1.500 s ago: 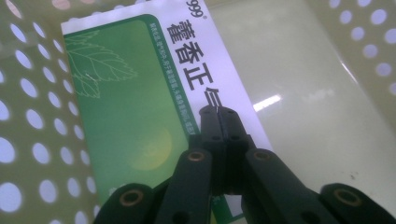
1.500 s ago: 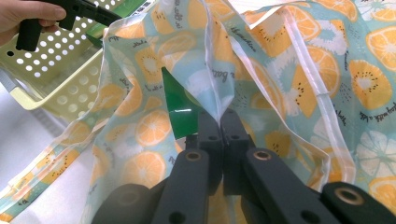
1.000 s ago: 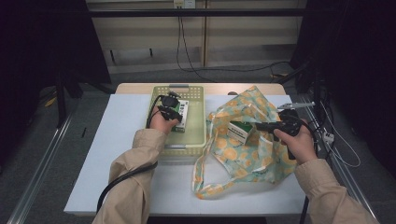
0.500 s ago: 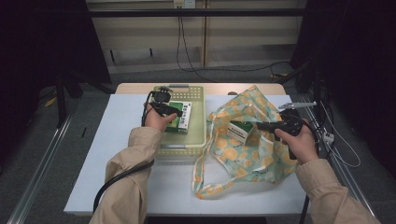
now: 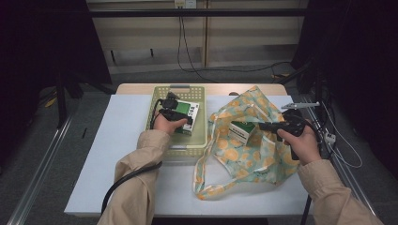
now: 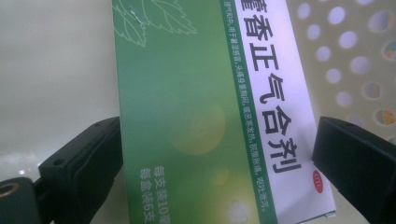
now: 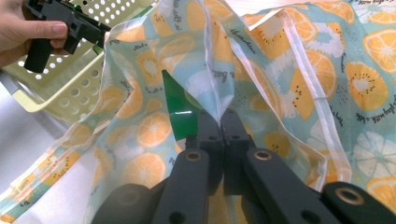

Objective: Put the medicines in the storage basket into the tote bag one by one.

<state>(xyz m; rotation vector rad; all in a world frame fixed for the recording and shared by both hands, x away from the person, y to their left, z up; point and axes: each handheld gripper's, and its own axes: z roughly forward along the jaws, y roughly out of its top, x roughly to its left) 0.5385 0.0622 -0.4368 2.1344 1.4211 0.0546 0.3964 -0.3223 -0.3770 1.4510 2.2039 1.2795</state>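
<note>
Table (image 5: pixel 117 154): white top over a wooden board whose pale edge shows at the far side, standing on grey floor (image 5: pixel 94 84). Back wall (image 5: pixel 244 33): light wooden panels, black cables (image 5: pixel 187 51) hanging down and trailing across the floor. Dark curtains (image 5: pixel 42 42) both sides; metal rail (image 5: pixel 40 173) at left; dim, even light.

My left gripper (image 5: pixel 180 118) had just been opening, its jaws standing wide apart. My right gripper (image 7: pixel 220 122) was clamped shut, held level.
</note>
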